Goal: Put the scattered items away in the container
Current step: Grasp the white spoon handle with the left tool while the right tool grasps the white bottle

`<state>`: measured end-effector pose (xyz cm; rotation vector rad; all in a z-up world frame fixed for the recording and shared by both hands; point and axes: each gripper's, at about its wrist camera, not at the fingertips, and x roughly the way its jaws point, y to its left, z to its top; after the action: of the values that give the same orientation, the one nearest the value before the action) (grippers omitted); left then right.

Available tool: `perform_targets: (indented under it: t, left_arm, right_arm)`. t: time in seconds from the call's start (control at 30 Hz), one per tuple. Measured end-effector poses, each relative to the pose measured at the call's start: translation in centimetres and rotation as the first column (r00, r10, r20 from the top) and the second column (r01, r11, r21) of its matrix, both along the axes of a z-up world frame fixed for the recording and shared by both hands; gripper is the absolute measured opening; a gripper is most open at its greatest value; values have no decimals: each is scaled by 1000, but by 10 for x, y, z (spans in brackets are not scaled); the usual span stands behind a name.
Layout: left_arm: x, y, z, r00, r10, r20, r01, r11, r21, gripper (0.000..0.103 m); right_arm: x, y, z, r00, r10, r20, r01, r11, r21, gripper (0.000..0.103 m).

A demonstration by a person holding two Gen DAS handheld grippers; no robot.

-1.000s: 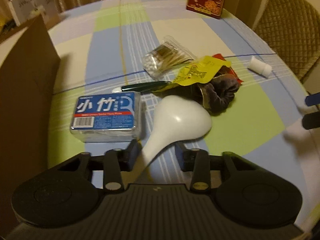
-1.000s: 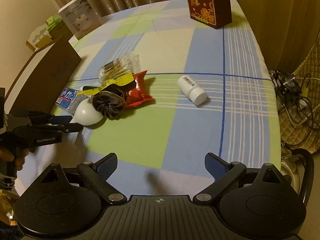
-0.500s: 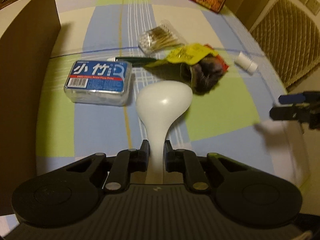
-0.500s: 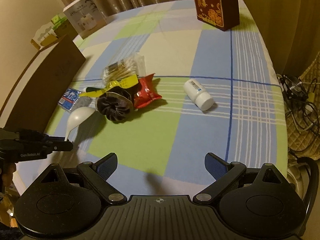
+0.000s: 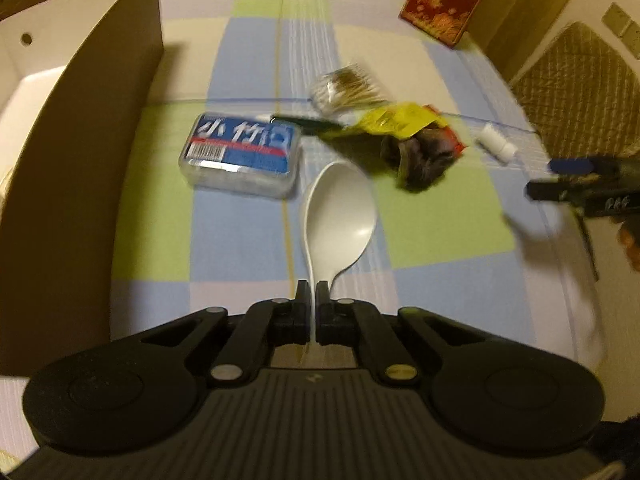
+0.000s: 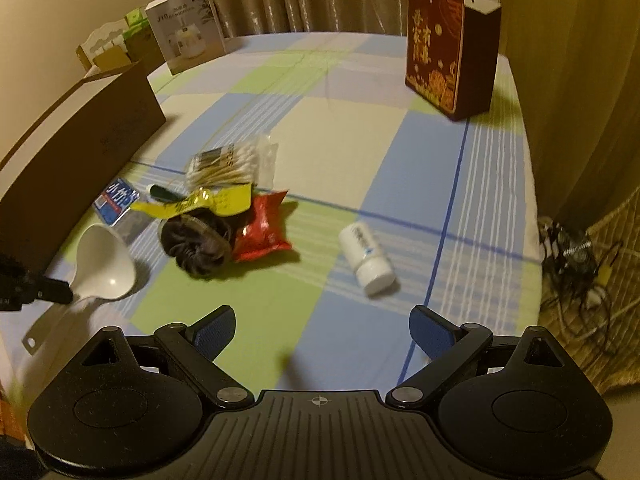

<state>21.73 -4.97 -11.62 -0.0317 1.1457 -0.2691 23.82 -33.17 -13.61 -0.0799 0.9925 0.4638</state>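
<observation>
Your left gripper (image 5: 311, 294) has its jaws clamped on the white spoon (image 5: 340, 220) handle, bowl pointing ahead; the cardboard box (image 5: 80, 152) lies to its left. Your right gripper (image 6: 322, 330) hangs wide open and empty.

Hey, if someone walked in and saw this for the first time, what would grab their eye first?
Probably the big white spoon, its handle pinched in the shut left gripper near the table's front edge. Next, the jumble mid-table: a red snack packet, a yellow wrapper and a dark scrunchie heaped together. The tall red and gold box stands at the far right corner.
</observation>
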Motion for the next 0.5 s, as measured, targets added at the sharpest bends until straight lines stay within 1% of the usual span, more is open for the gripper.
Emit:
perform_targets:
  t: [0.03,0.07,0.1,0.13,0.23,0.27,0.43,0.5]
  left_arm:
    - [0,0,-2,1000,9,3,-9,1000,-2,2]
    - [1,0,-5,1000,20,2,-20,1000,-12,7]
    - [3,1,-9,999,40,-2,-40,999,-24,8]
    - [5,3,-11,998,61,-3,-61,997,-38,12]
    - [14,8,-15,993,116,-6,-116,990,-80,14]
    - [16,10,-16,991,132,-6,-132,987,-94,16]
    - [33,13,-24,983,182,-17,-183,975,-130,16]
    - [37,13,-27,982,188,-15,-188,973,-137,6]
  right_arm:
    - [2,0,0,1000,-3,1,3,1000,-2,99]
    - [3,0,0,1000,-4,1,4,1000,-3,99]
    - [3,0,-1,1000,-6,0,6,1000,-3,99]
    - [3,1,-1,1000,-3,-2,3,1000,-4,99]
    - [1,1,-2,1000,6,-6,-6,1000,-10,99]
    - [1,1,-3,1000,6,-8,-6,1000,-11,99]
    - [4,0,-6,1000,-2,-15,2,1000,-15,99]
    - [5,0,-6,1000,-4,-13,4,1000,-13,99]
